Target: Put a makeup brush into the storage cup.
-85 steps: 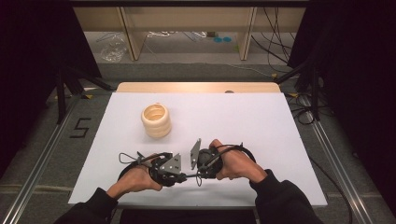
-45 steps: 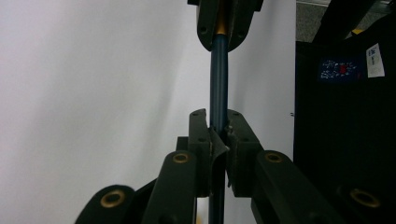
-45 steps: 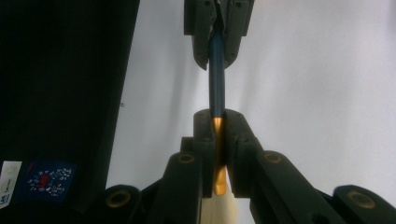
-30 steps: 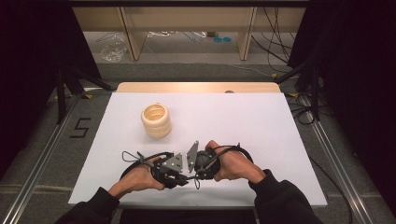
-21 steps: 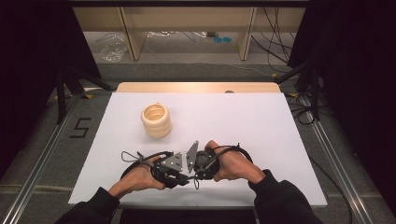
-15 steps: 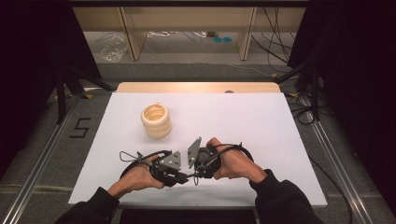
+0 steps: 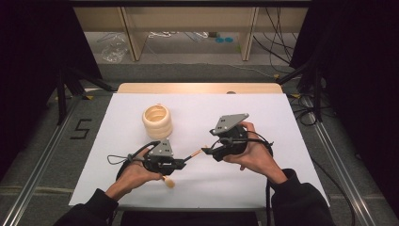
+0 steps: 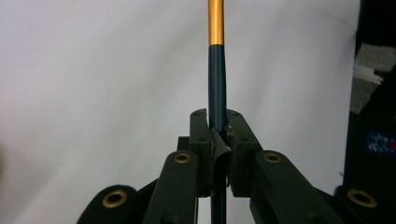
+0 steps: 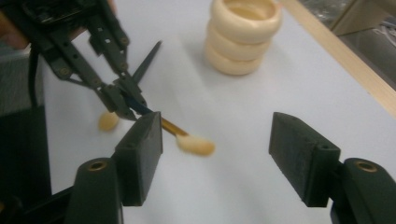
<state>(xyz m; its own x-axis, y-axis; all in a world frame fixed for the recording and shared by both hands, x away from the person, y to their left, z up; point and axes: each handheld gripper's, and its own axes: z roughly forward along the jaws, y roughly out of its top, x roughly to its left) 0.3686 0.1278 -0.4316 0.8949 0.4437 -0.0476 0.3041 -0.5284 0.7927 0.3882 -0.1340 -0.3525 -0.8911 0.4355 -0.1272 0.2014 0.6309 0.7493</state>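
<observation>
You've got one brush (image 7: 190, 156) clamped in your left gripper (image 7: 181, 162), and one loose pale tip (image 7: 168, 182) on the table just below it. Up past that claw sits one stack of three cream rings (image 7: 157, 121). Two grippers total, counting your right gripper (image 7: 205, 150).

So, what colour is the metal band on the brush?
Orange-gold, next to a dark blue handle; the brush shows it best in the left gripper view.

Slim brush (image 7: 190, 156): dark blue handle, gold ferrule, pale tip. Held level above the white table (image 7: 263, 179), clamped mid-handle. Second pale piece (image 7: 168, 181) lies on the table just below.
</observation>
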